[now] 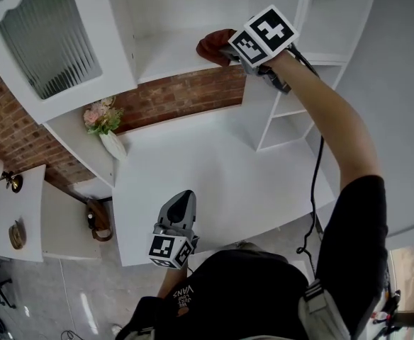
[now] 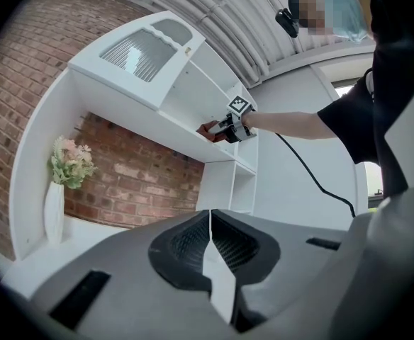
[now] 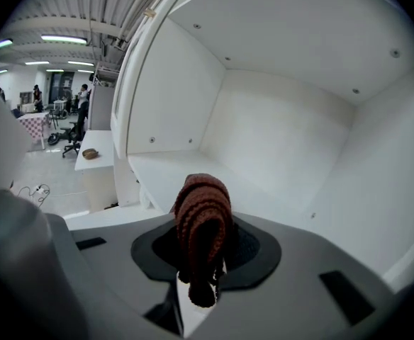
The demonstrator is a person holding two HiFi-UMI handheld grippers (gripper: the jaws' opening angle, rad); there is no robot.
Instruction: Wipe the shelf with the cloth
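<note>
A rust-brown knitted cloth (image 3: 203, 229) is bunched between the jaws of my right gripper (image 3: 203, 275), which is shut on it. In the head view that gripper (image 1: 230, 50) is raised to the front edge of the white upper shelf (image 1: 164, 59), with the cloth (image 1: 213, 44) held over the shelf board. The left gripper view shows the same cloth (image 2: 208, 128) at the shelf (image 2: 186, 129). My left gripper (image 1: 181, 205) hangs low near the desk's front edge, jaws together with nothing between them (image 2: 210, 222).
A white desk top (image 1: 214, 183) lies under the shelf against a brick wall (image 1: 186, 91). A white vase with pink flowers (image 1: 106, 129) stands at its left. A glass-fronted cabinet door (image 1: 47, 37) stands out at left, cubby shelves (image 1: 292, 115) at right. A black cable (image 1: 313, 183) hangs from my right arm.
</note>
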